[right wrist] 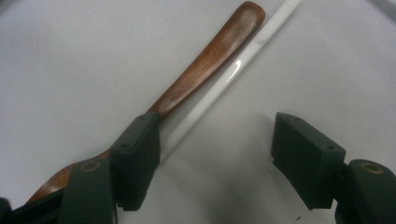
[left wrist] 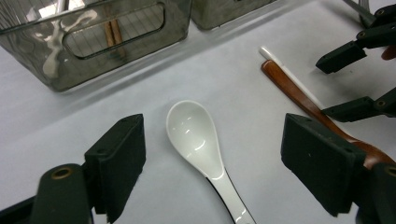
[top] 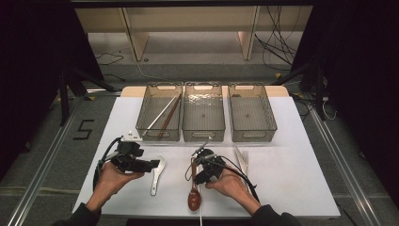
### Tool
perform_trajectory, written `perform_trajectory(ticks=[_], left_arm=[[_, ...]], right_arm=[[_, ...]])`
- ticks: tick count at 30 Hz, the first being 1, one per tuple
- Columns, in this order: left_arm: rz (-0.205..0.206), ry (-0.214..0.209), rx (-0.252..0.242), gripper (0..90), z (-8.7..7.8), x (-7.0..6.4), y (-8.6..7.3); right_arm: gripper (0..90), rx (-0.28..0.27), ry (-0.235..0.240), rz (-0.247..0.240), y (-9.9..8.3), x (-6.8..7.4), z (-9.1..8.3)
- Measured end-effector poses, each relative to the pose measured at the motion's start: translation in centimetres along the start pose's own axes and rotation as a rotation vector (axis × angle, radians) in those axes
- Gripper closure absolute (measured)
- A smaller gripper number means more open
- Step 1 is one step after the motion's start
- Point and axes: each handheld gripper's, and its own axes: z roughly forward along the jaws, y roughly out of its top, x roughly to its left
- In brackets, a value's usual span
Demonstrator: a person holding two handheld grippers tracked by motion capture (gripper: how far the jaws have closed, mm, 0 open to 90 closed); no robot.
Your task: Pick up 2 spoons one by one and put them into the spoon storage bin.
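The white table (top: 291, 160) carries three clear bins (top: 203, 113) at its far side; the left one holds chopsticks, blurred through its wall. The left gripper (left wrist: 212, 165) hangs wide open above a white spoon (left wrist: 196, 140) lying flat, whose handle end is cut off at the frame's bottom. The right gripper (right wrist: 215, 156), jaws well apart and empty, straddles a brown wooden spoon (right wrist: 205, 60) and a white chopstick (right wrist: 243, 58) just beside it; the left jaw hides the wooden spoon's bowl. A fork (top: 243, 160) lies near, hard to make out.
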Motion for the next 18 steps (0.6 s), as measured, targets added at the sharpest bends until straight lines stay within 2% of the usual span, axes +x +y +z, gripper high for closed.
perform_trajectory(ticks=[6, 10, 18], left_arm=[[0.000, 0.005, -0.002, 21.5, -0.10, 0.07, -0.07], [-0.006, 0.004, -0.001, 21.5, -0.06, 0.06, -0.14], [0.003, 0.005, 0.007, 21.5, 0.03, 0.01, -0.18]], right_arm=[[33.6, 0.003, 0.004, -0.006, -0.05, 0.15, 0.01], [33.7, 0.004, -0.013, -0.023, -0.06, 0.45, -0.03], [33.7, 0.008, -0.004, -0.026, -0.15, 0.72, -0.05]])
